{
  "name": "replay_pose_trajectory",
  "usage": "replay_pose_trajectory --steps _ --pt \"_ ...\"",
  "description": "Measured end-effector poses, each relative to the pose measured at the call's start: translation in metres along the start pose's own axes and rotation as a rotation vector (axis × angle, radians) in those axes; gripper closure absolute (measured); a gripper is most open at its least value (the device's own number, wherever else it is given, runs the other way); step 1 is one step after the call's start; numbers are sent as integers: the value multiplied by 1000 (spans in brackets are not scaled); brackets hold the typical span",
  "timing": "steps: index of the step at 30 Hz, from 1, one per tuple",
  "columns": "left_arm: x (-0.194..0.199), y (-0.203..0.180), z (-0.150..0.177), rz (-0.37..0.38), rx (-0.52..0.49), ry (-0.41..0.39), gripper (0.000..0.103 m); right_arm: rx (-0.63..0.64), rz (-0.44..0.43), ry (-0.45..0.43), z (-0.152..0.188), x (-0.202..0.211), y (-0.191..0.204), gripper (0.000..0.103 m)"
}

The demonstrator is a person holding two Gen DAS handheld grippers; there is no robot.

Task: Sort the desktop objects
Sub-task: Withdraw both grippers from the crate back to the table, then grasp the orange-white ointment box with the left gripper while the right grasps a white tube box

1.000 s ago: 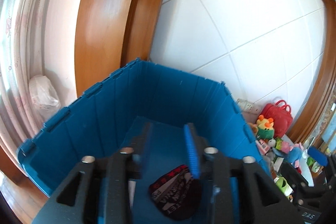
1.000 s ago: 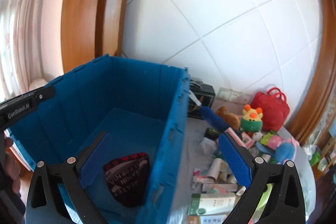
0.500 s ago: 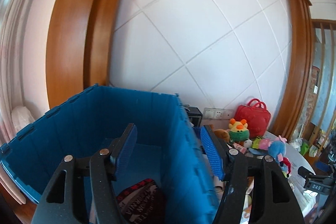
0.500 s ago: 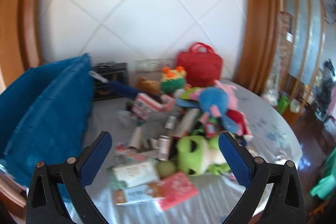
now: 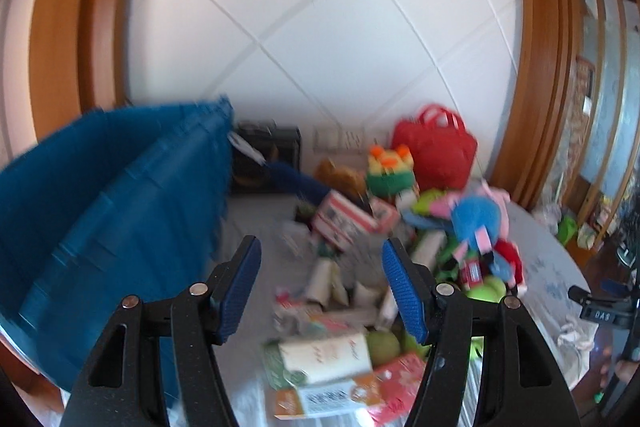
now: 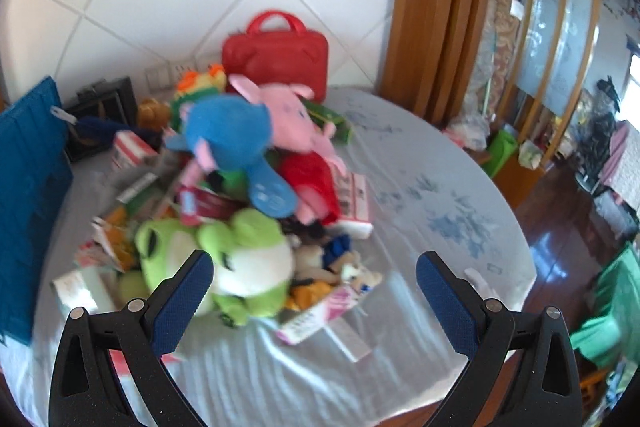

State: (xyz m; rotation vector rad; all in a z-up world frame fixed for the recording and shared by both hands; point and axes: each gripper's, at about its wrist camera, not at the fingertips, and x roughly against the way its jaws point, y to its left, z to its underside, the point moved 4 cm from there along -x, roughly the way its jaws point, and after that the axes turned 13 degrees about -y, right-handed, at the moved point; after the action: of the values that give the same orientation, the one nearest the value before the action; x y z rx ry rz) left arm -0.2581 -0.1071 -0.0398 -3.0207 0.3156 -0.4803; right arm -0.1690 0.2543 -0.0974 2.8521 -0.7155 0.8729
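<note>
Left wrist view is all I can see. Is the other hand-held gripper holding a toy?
Observer: No. The right hand-held gripper is open, with nothing gripped between its fingers.
Child: What's closest to it?
Observer: A green frog plush, just past the finger on the picture's left.
Child: Anything next to the frog?
Observer: A pink-and-white box lies to the right of the frog on the tablecloth.

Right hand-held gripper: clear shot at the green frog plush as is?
Probably yes. The right hand-held gripper is open and empty, and the frog plush lies on top at the near edge of the pile, just ahead of its left finger, with nothing covering it.
</note>
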Motion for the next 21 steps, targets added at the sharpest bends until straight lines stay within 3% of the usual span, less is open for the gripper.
replay_pose_trajectory --steps 6,11,15,21 --pt "-37 -44 92 -19 -19 242 40 -2 -48 182 53 -56 -50 0" --pt "-44 -20 148 -108 -1 393 40 -29 -82 277 88 -79 -68 0" --pt "-52 -3 168 -142 82 453 40 -45 -96 326 106 -92 -70 0" --pt "-67 -20 171 -93 104 457 40 -23 -119 347 112 -100 -58 0"
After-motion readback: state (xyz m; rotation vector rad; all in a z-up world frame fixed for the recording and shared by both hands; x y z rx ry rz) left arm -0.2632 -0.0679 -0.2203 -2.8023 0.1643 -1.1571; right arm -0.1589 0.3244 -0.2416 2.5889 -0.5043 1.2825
